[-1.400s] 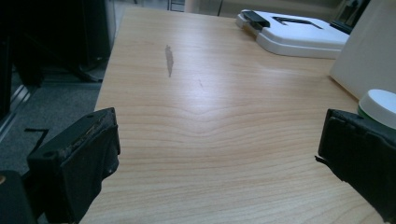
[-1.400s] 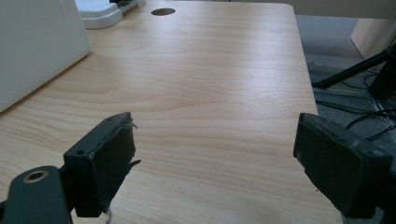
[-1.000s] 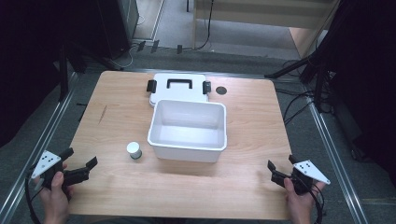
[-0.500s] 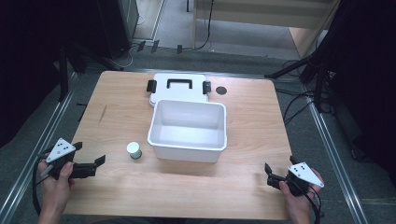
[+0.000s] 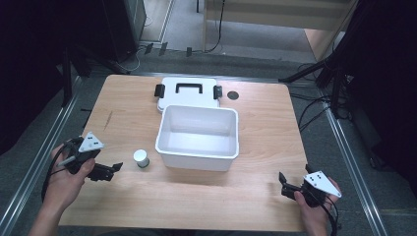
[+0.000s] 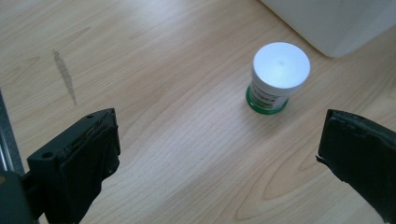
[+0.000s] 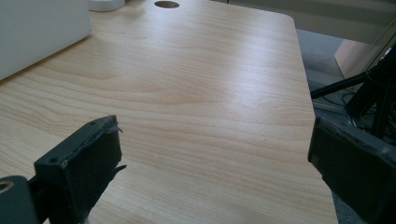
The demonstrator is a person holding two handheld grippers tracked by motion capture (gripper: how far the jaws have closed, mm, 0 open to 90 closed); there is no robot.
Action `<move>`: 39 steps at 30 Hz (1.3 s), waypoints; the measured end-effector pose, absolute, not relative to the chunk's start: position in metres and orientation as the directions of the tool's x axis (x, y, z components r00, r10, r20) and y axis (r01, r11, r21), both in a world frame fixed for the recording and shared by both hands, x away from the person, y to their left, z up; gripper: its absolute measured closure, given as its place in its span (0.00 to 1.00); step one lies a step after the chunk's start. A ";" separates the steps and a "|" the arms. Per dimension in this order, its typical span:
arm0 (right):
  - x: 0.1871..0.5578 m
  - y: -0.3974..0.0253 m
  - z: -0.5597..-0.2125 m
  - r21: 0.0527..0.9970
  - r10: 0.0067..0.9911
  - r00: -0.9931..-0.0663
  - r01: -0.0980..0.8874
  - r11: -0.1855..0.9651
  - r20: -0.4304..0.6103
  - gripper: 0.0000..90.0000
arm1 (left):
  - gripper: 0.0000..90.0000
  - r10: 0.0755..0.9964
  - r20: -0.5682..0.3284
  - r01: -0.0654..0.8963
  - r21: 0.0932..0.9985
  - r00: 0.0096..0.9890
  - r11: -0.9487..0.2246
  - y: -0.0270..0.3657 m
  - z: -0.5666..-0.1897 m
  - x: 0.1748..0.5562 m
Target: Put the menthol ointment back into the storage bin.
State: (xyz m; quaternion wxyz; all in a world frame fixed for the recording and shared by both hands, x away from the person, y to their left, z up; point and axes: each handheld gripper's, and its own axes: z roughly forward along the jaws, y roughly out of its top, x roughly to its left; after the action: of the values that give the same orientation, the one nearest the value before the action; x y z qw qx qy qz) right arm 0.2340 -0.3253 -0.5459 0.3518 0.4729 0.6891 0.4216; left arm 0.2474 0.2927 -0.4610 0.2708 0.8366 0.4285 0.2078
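We hold our left tongs (image 5: 112,169) low over the table (image 5: 255,118), jaws wide and holding nothing. The little jar (image 5: 141,158) stands upright just ahead of them, near but not touching, beside the white box (image 5: 197,156). Our right tongs (image 5: 285,184) are wide too, far from the jar (image 6: 280,77).

A light wooden tabletop (image 5: 265,128) is seen. On it are set an open white plastic tub (image 5: 197,137), a white lid with black handle (image 5: 187,91) behind it, and a small white-capped jar (image 5: 141,158).
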 end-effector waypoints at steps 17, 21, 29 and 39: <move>0.234 -0.326 -0.546 0.914 0.949 -0.306 0.358 0.194 -0.081 0.03 | 0.00 0.676 0.076 0.618 0.342 0.733 -0.708 0.250 -0.460 0.282; 0.234 -0.326 -0.546 0.913 0.947 -0.309 0.357 0.198 -0.085 0.03 | 0.06 0.659 0.105 0.611 0.291 0.745 -0.736 0.240 -0.463 0.287; 0.234 -0.325 -0.546 0.912 0.948 -0.306 0.359 0.200 -0.087 0.03 | 0.17 0.638 0.099 0.603 0.241 0.764 -0.760 0.222 -0.470 0.302; 0.235 -0.325 -0.546 0.911 0.948 -0.305 0.360 0.202 -0.089 0.03 | 0.38 0.614 0.091 0.593 0.185 0.784 -0.784 0.205 -0.477 0.319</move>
State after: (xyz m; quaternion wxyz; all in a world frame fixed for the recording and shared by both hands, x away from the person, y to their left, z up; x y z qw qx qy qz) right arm 0.2346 -0.3247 -0.5460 0.3514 0.4733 0.6909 0.4184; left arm 0.3186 0.2053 -0.4771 0.0733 0.9415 0.3206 0.0733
